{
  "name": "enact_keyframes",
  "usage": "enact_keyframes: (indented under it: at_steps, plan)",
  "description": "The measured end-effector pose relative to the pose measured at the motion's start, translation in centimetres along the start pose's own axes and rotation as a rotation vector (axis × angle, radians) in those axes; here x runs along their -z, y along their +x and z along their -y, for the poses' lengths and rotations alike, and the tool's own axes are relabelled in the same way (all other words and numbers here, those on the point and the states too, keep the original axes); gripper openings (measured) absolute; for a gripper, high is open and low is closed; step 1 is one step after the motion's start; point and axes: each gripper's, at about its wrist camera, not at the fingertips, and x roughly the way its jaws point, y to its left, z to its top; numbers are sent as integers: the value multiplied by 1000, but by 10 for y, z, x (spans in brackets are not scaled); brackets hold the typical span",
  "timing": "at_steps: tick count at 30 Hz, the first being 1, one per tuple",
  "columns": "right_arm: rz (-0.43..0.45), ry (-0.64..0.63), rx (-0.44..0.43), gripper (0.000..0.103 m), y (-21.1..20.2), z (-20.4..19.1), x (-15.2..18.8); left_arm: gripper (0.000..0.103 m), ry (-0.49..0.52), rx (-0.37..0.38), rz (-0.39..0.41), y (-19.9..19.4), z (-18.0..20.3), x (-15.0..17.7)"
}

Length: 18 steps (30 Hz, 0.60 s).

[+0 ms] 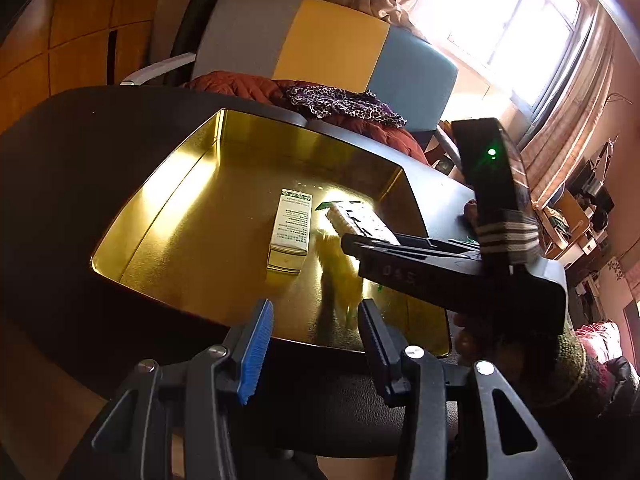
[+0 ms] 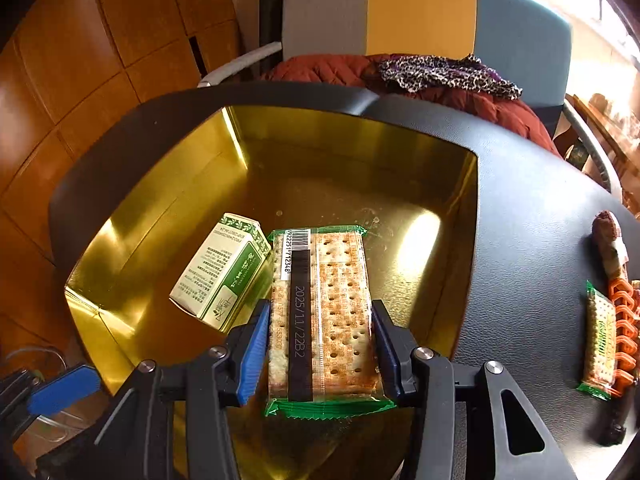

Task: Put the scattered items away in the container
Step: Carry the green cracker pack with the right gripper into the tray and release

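Observation:
A gold tin container [image 2: 160, 184] stands open on the black table [image 2: 520, 208]. Inside it lies a white and green box [image 2: 220, 268], tilted on its side. My right gripper [image 2: 320, 308] is shut on a pack of crackers [image 2: 324, 280] in a clear wrapper with green ends, held over the tin's floor beside the box. In the left wrist view the same tin [image 1: 180, 184], box [image 1: 290, 228] and cracker pack [image 1: 356, 216] show, with the right gripper [image 1: 360, 236] reaching in from the right. My left gripper [image 1: 316, 312] is open at the tin's near rim, nothing between its fingers.
On the table right of the tin lie a second cracker pack [image 2: 598, 340], an orange plastic piece [image 2: 624, 320] and a brown wrapped item [image 2: 608, 232]. A chair [image 2: 420, 12] holding a red jacket [image 2: 328, 68] and a leopard-print cloth [image 2: 440, 72] stands behind the table.

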Motion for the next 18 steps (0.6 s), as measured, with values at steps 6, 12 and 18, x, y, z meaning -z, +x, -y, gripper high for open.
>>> enact_keyframes:
  at_steps: [6,12,18]
  plan:
    - [5,12,-15,51,1,1,0,45,0,-6,4,-3,-1,-1]
    - [145,102,-47,52,-43,26,1,45,39,-4,6,-1,12,-7]
    - [219,291,105,57,-72,115,23,45,126,40,0,3,49,-16]
